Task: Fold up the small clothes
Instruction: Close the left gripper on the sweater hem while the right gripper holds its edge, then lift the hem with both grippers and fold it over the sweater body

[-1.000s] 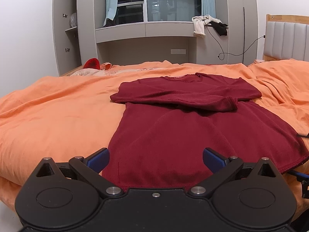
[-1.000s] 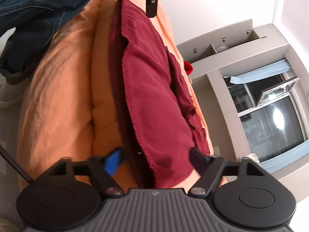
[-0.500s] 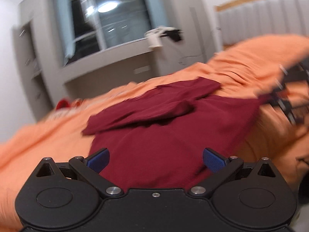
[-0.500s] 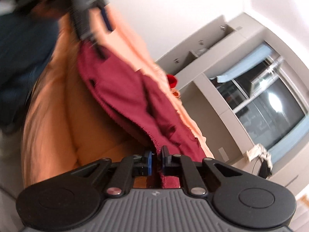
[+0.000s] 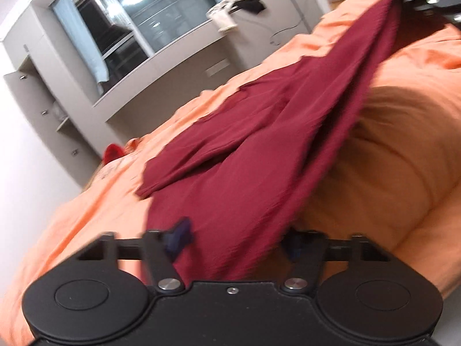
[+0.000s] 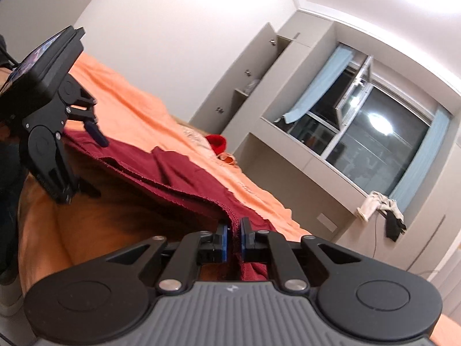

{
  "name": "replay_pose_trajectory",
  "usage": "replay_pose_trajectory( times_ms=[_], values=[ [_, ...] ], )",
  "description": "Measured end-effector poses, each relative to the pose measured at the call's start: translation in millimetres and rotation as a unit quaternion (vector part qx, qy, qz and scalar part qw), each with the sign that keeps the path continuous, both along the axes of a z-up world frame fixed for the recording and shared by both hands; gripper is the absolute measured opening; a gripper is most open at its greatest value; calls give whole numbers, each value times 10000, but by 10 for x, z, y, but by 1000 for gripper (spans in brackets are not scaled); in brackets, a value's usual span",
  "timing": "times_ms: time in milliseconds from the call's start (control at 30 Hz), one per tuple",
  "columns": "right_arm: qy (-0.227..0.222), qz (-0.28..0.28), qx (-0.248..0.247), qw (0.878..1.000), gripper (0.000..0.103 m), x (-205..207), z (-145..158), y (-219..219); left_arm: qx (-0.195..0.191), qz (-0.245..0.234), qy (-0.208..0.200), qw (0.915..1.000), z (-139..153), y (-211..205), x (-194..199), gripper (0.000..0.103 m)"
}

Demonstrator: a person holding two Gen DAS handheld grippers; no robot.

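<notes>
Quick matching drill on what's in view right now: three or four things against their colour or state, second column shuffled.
Things:
1. shirt
2. bedcover
3. right gripper
4. left gripper

States:
A. orange, spread under the garment
B. shut on the hem
C. dark red, one corner lifted off the bed
D. fingers closing, hem between them

Pairs: 1-C, 2-A, 3-B, 4-D
</notes>
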State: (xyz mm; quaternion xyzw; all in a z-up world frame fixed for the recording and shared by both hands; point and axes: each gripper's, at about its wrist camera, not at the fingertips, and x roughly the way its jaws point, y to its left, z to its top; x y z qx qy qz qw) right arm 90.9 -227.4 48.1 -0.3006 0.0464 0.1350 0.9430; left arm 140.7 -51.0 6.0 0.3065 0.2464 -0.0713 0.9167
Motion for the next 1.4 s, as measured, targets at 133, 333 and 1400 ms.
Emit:
replay_pose_trajectory(
  times_ms=[133,333,1400],
  values=[
    [-35,-143,219,9997,8,-47,27,-126,305,344,-319,9984,60,155,-28,31],
    [-6,-99,302,9995,8,-143,-32,-164,237,569,-430,9972,139,396,-137,6],
    [-1337,-477,581,9882,8,-1557,564,-423,-1197,-62,-1945,9736,1301,139,-1848,5]
  ],
)
